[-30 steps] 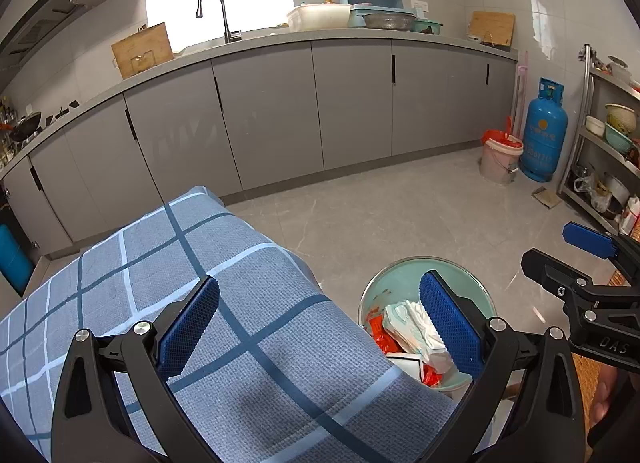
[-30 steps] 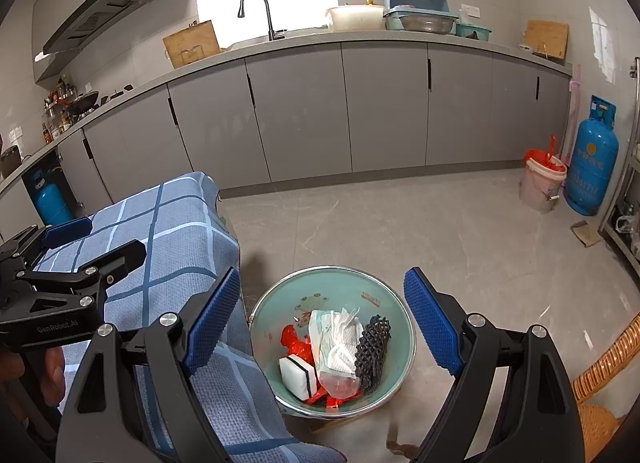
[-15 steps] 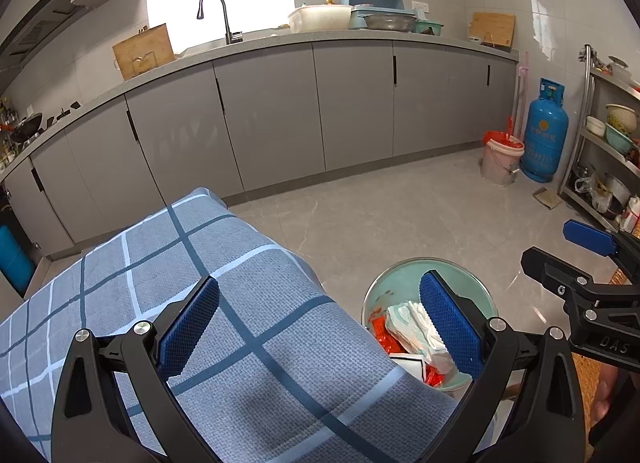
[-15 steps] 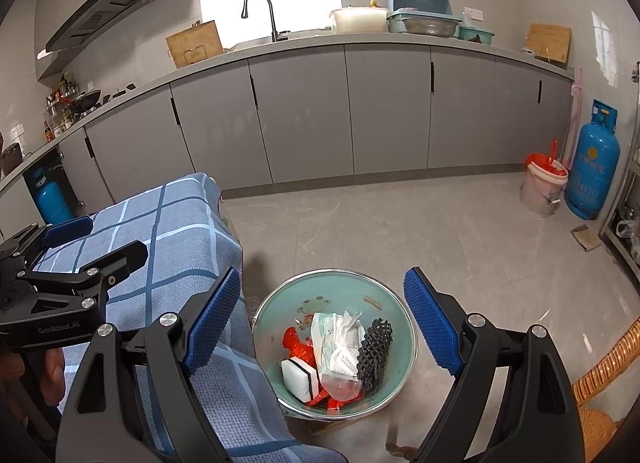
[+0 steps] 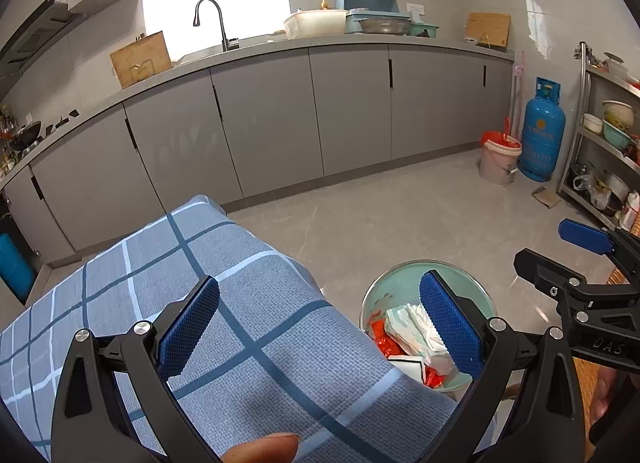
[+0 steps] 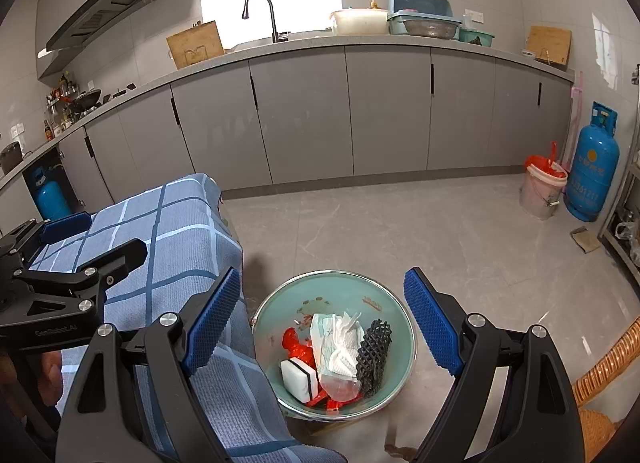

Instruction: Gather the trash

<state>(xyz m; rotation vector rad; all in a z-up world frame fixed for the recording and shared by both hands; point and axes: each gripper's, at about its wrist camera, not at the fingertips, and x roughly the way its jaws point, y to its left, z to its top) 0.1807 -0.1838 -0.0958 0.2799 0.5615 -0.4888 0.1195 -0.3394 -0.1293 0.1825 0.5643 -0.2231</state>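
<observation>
Beside the blue-and-white checked cloth (image 6: 176,239), the teal bin (image 6: 344,291) held red, white and black-mesh trash (image 6: 340,355)

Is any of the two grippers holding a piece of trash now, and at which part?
Nothing is held. The left gripper and the right gripper both stand open and empty; the trash lies in the green bin.

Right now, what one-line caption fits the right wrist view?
Open right tongs hover over a green basin of collected trash beside a blue checked cloth.
</observation>
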